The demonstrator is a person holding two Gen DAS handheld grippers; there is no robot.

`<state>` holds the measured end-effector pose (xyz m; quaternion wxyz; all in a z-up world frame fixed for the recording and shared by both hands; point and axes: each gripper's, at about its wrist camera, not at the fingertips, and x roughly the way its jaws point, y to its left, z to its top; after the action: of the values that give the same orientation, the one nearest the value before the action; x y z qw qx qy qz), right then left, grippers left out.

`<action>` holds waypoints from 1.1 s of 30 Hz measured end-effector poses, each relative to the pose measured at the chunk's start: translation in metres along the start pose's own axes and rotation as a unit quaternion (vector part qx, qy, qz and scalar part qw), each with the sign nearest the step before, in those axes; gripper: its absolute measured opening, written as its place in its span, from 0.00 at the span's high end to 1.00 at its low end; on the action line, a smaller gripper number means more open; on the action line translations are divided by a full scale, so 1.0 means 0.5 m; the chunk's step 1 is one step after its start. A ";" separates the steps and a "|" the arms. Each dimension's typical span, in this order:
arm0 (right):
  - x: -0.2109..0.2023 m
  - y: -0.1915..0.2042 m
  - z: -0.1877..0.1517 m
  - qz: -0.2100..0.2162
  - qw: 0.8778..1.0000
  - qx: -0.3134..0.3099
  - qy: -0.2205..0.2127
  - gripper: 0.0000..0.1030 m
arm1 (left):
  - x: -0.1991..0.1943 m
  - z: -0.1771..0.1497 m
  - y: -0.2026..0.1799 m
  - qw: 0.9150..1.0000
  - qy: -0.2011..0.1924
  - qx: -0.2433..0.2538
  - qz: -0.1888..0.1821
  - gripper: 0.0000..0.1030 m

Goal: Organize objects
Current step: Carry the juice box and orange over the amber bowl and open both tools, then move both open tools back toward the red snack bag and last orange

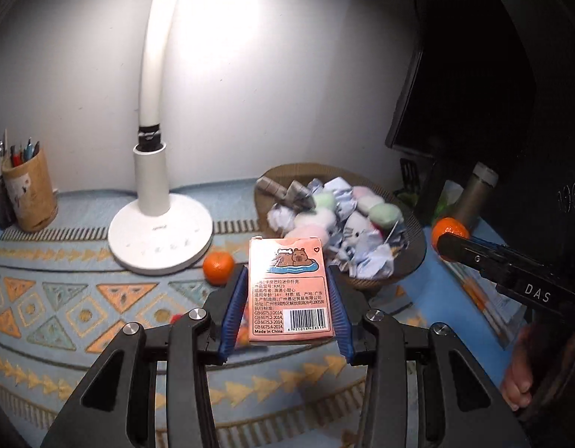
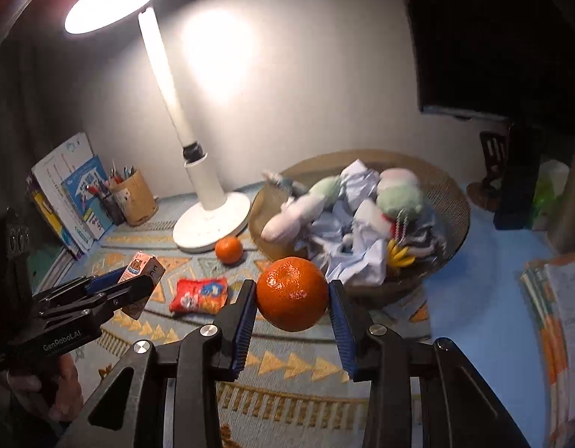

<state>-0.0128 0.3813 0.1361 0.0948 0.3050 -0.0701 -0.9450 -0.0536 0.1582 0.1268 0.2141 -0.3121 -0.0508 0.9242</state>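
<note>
My left gripper (image 1: 287, 291) is shut on a pink card box (image 1: 289, 291) with a capybara picture and a barcode, held above the patterned mat. It also shows at the left of the right wrist view (image 2: 138, 280), with the box (image 2: 141, 267) between its fingers. My right gripper (image 2: 291, 298) is shut on an orange mandarin (image 2: 291, 293), held above the mat in front of the basket. That gripper shows at the right of the left wrist view with the mandarin (image 1: 449, 232). A second mandarin (image 1: 218, 267) (image 2: 229, 249) lies by the lamp base.
A woven basket (image 2: 451, 201) (image 1: 317, 170) holds plush toys and crumpled paper. A white desk lamp (image 1: 160, 239) (image 2: 212, 224) stands behind. A red snack packet (image 2: 199, 294) lies on the mat. A pen holder (image 1: 30, 198) and books (image 2: 67, 194) stand at left. A monitor (image 1: 474, 74) and bottle (image 1: 475, 194) are at right.
</note>
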 end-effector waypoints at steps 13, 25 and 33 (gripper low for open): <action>0.151 -0.226 0.154 -0.079 0.991 0.105 0.020 0.62 | 0.232 0.060 -0.126 0.998 0.004 0.044 -0.032 0.38; 0.063 -0.127 0.122 -0.020 0.997 0.076 0.005 0.53 | 0.021 0.027 -0.013 0.999 -0.048 -0.001 -0.001 0.17; -0.020 0.083 0.008 0.064 0.997 0.027 0.017 0.42 | -0.151 -0.102 0.155 0.985 -0.051 -0.045 0.156 0.14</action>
<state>-0.0017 0.3433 0.1527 0.1481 0.3184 -0.1132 -0.9294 0.0025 0.0538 0.1103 0.0504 -0.2783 -0.0537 0.9577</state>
